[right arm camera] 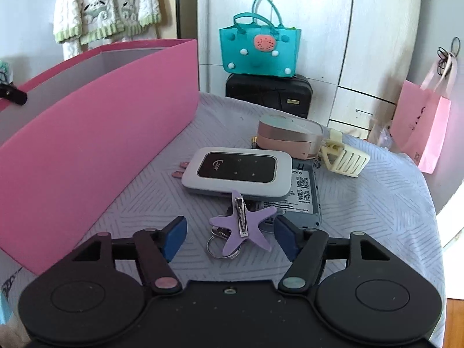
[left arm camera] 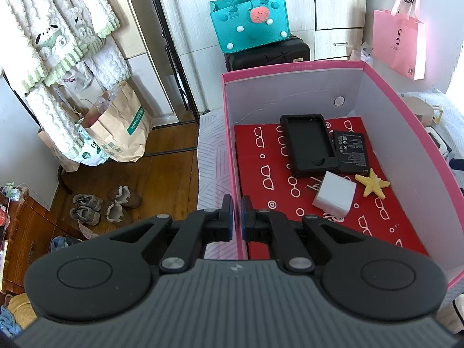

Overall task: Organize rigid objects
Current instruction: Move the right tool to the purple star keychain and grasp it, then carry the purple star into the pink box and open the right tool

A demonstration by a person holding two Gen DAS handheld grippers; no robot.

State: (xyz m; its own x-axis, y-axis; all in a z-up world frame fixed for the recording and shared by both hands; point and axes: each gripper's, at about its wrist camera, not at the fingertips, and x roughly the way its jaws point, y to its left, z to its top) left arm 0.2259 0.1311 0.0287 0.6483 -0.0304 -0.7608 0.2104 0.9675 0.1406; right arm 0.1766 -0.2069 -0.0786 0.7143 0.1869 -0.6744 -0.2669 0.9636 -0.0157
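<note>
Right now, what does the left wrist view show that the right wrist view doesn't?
Only the left wrist view looks into the pink box: a black case, a battery, a white cube and a yellow starfish on its red floor. The left claw is shut on the box's near wall.

Only the right wrist view shows the unsorted items: a purple starfish clip between the open right claw, a white router and a cream hair claw clip.

Both show the box and the teal bag.
</note>
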